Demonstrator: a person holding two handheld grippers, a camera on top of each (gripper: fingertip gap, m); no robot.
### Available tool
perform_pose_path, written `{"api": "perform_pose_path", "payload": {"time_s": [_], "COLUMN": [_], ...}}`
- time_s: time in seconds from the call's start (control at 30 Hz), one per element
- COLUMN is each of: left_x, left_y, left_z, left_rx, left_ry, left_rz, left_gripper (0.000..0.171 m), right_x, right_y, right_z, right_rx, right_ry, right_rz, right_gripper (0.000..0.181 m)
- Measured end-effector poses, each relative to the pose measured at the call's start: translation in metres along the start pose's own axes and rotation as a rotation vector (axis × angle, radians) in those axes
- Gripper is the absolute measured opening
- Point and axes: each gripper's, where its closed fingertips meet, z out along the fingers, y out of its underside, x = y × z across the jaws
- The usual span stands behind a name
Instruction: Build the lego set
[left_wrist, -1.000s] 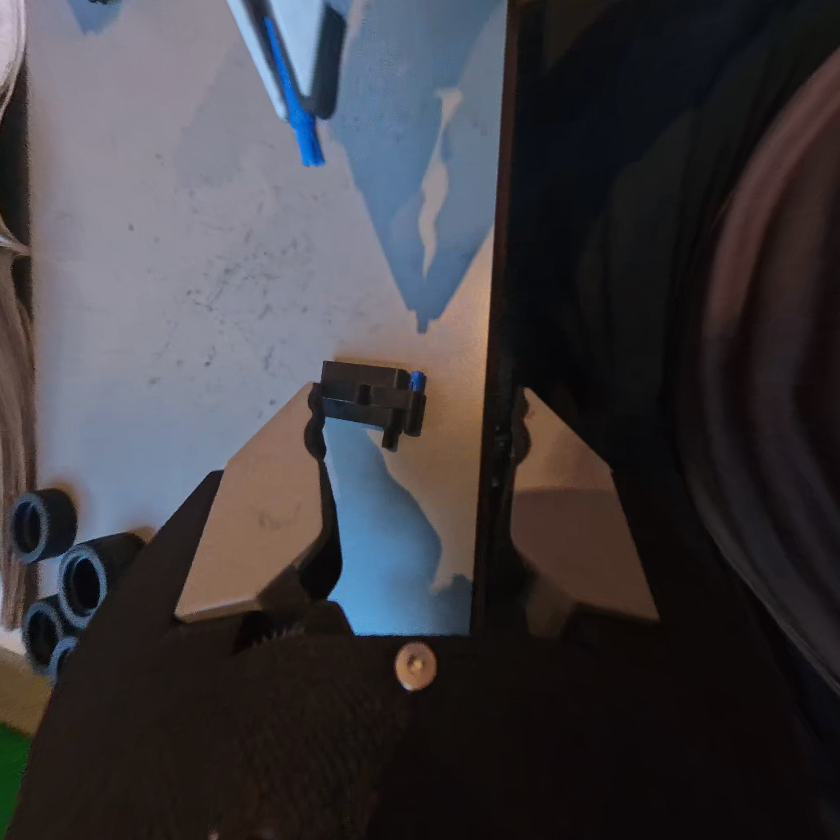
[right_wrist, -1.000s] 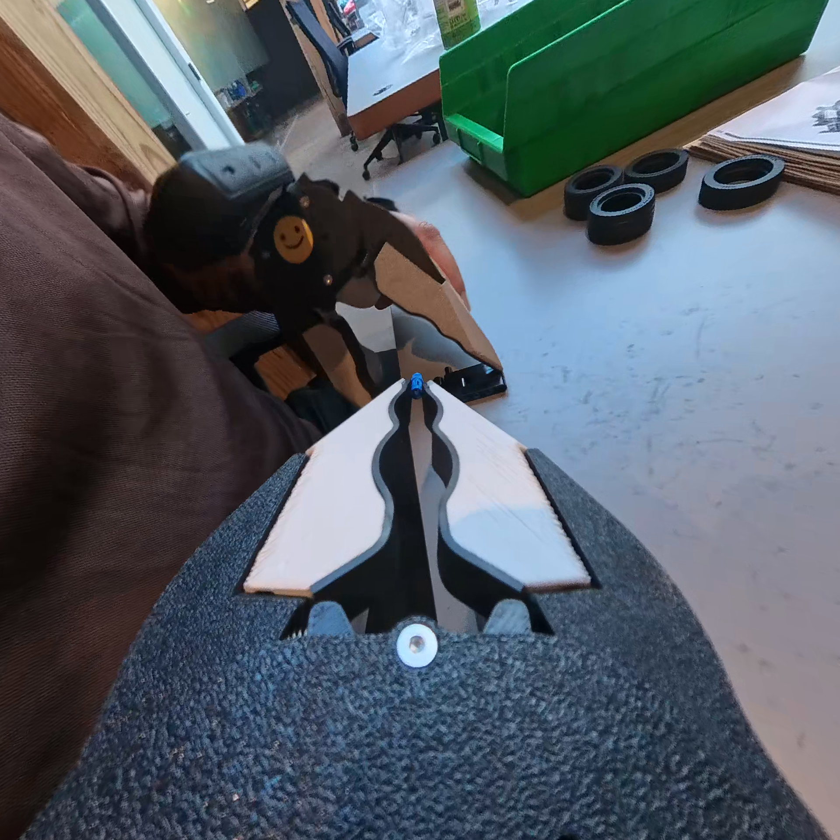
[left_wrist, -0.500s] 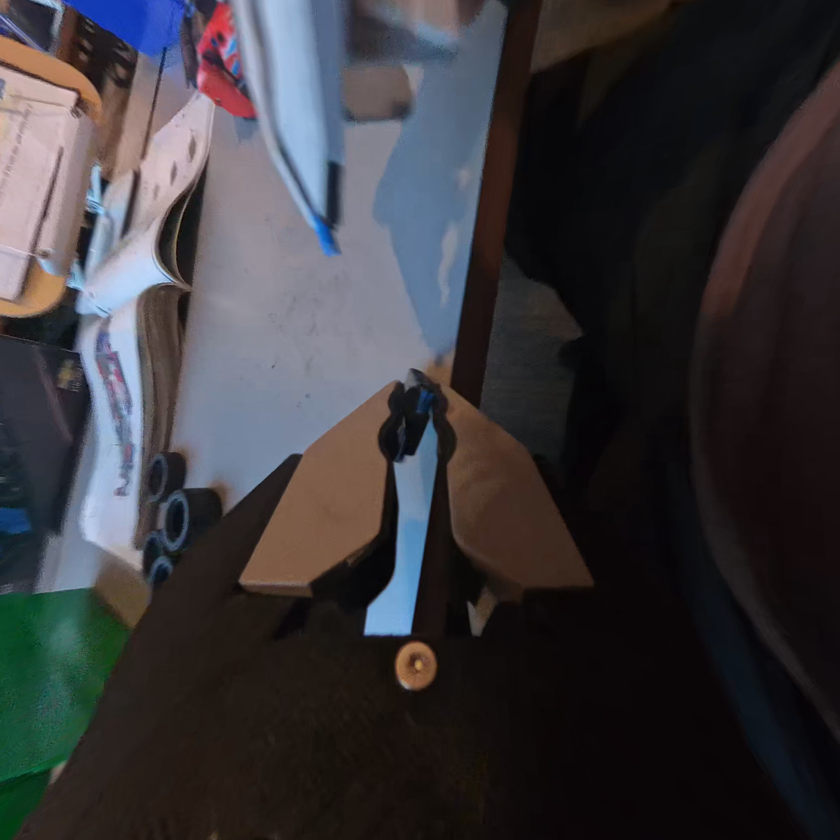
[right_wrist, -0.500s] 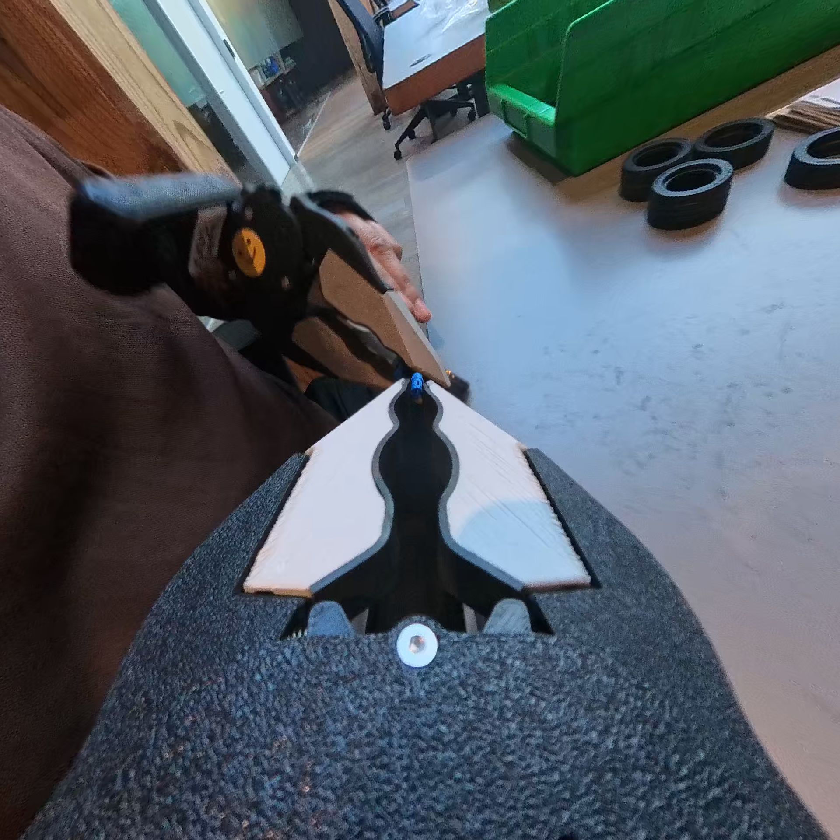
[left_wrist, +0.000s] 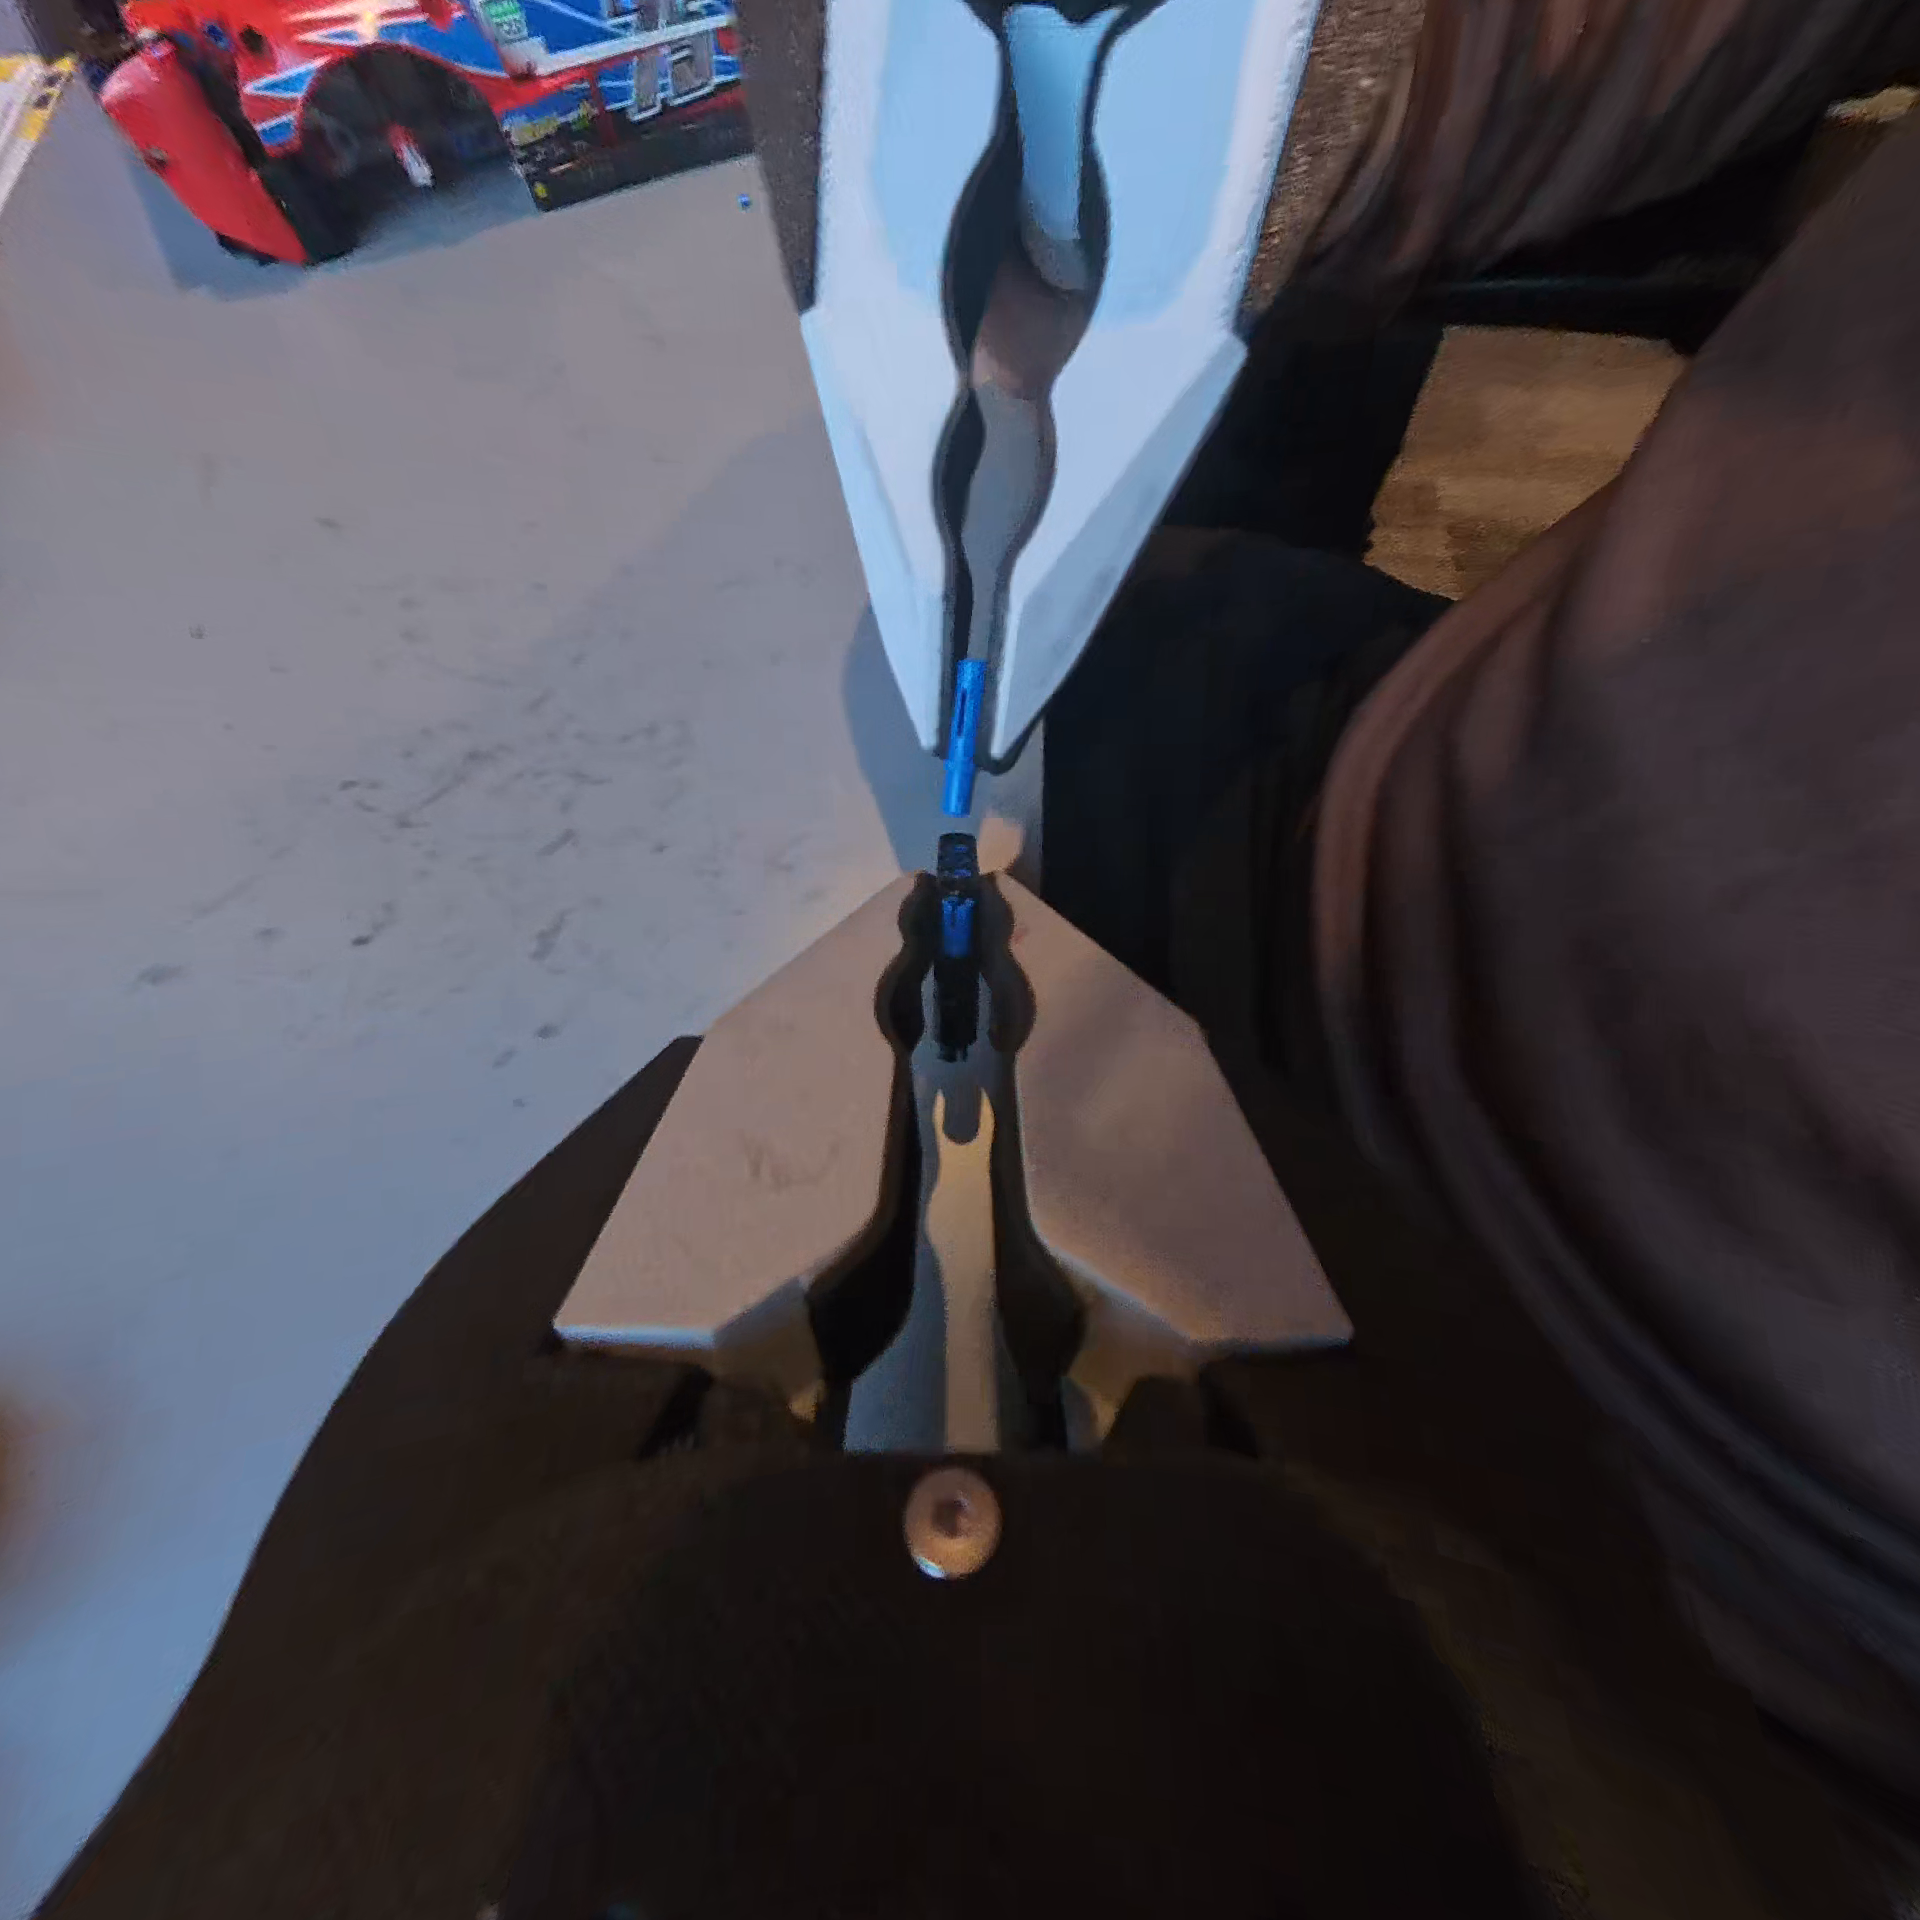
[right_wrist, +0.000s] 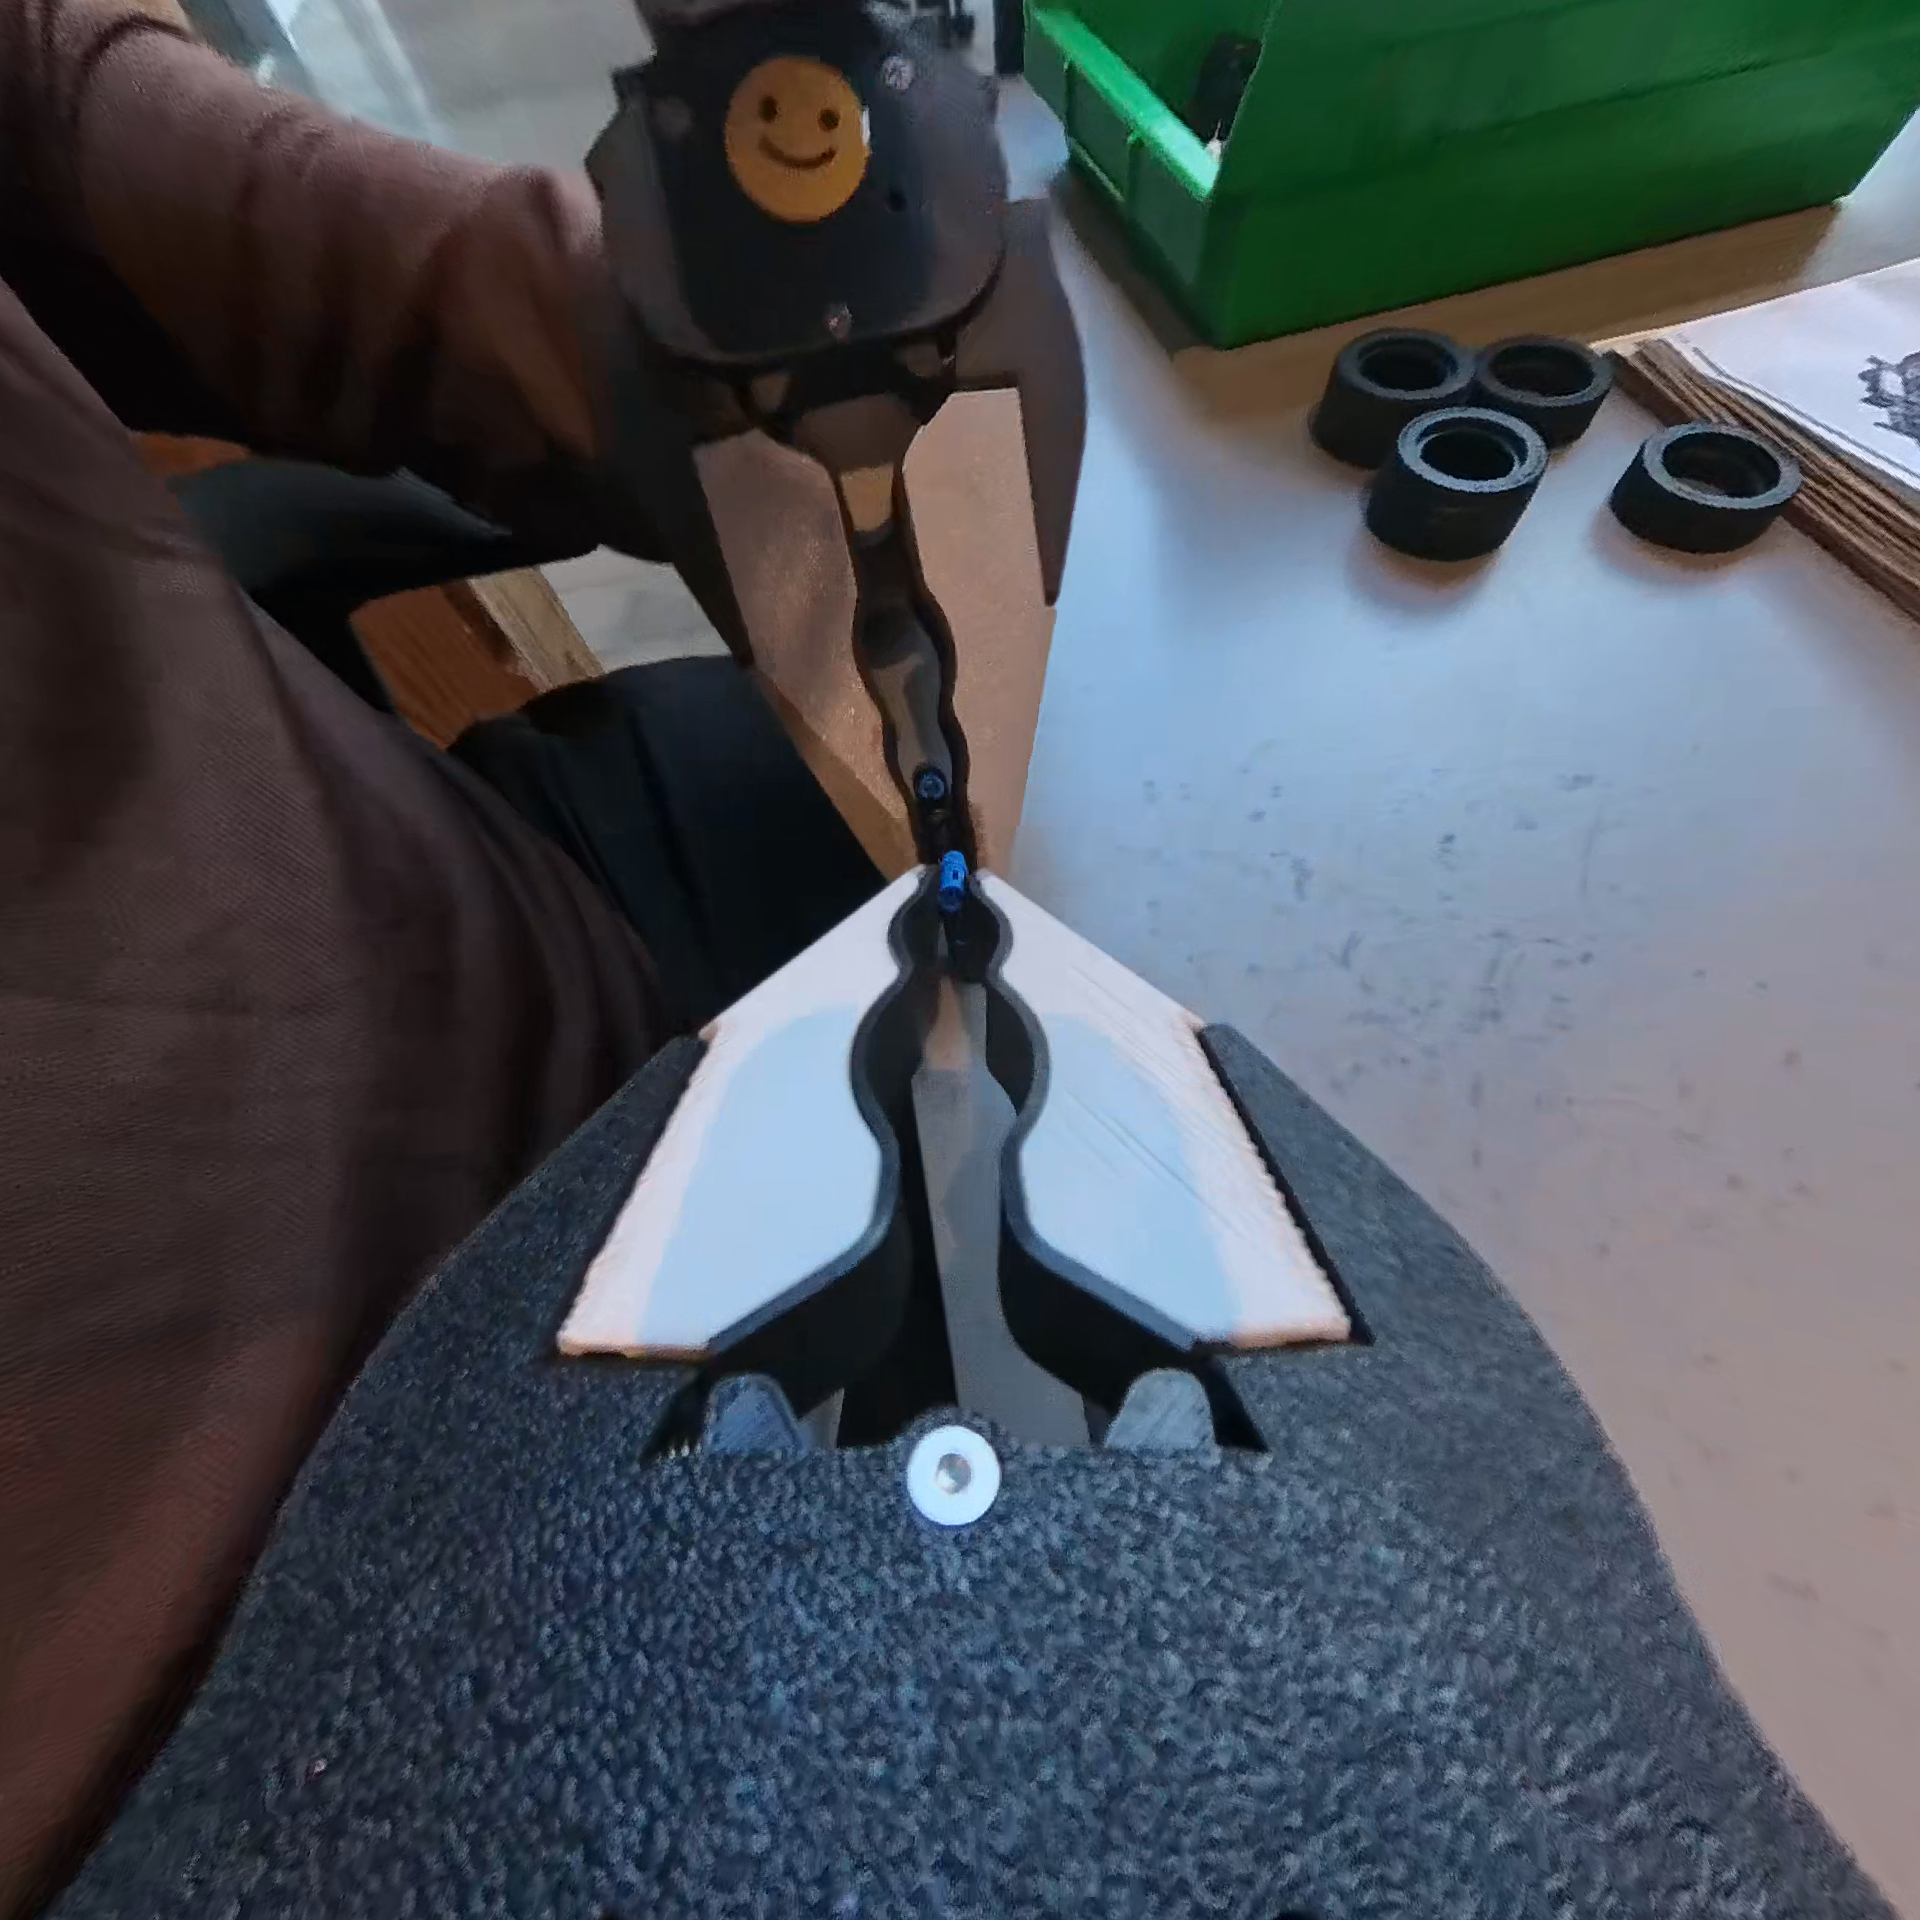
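Observation:
My left gripper (left_wrist: 956, 881) is shut on a small black lego piece (left_wrist: 956, 987) with a blue pin in it. It holds the piece in the air at the table's edge. My right gripper (right_wrist: 951, 878) is shut on a blue pin (right_wrist: 950, 894). The two grippers point tip to tip. In the left wrist view the right gripper (left_wrist: 966, 743) comes down from the top, and its blue pin (left_wrist: 961, 727) ends just short of the black piece. In the right wrist view the left gripper (right_wrist: 940, 831) holds the black piece (right_wrist: 928, 784) just beyond my pin.
The grey table (right_wrist: 1455, 935) lies beside the grippers. Several black tyres (right_wrist: 1455, 478), a green bin (right_wrist: 1455, 156) and a printed booklet (right_wrist: 1829, 384) are at its far side. A red and blue lego car (left_wrist: 416, 104) stands farther off. A person's brown sleeve (right_wrist: 260, 727) is close. My left and right fingertips are right by each other.
My left gripper shut on the black piece, lifted it off the table and turned to face the right gripper. The right gripper kept its blue pin and now meets it tip to tip.

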Motion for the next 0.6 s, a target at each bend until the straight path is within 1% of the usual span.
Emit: {"api": "perform_pose_path", "payload": {"time_s": [0.03,0.1,0.23,0.43,0.6], "left_x": [0.001,-0.007,-0.015,-0.016,-0.021], "left_y": [0.0,0.0,0.001,0.002,0.003], "left_z": [0.0,0.0,-0.002,-0.003,-0.003], "left_rx": [0.0,-0.001,-0.001,0.001,-0.001], "left_ry": [0.027,0.037,0.119,0.089,0.063], "left_rz": [0.039,0.092,0.065,0.118,0.114], "left_gripper": [0.005,0.005,0.005,0.005,0.006], "right_x": [0.0,0.0,0.006,0.012,0.016], "right_y": [0.001,-0.001,-0.002,-0.004,-0.005], "right_z": [0.002,0.005,0.013,0.015,0.016], "right_rx": [-0.018,-0.05,-0.076,-0.079,-0.116], "right_ry": [-0.002,-0.012,0.002,0.019,0.033], "right_rz": [-0.012,-0.024,-0.029,-0.006,-0.032], "right_gripper": [0.004,0.004,0.004,0.004,0.004]}}
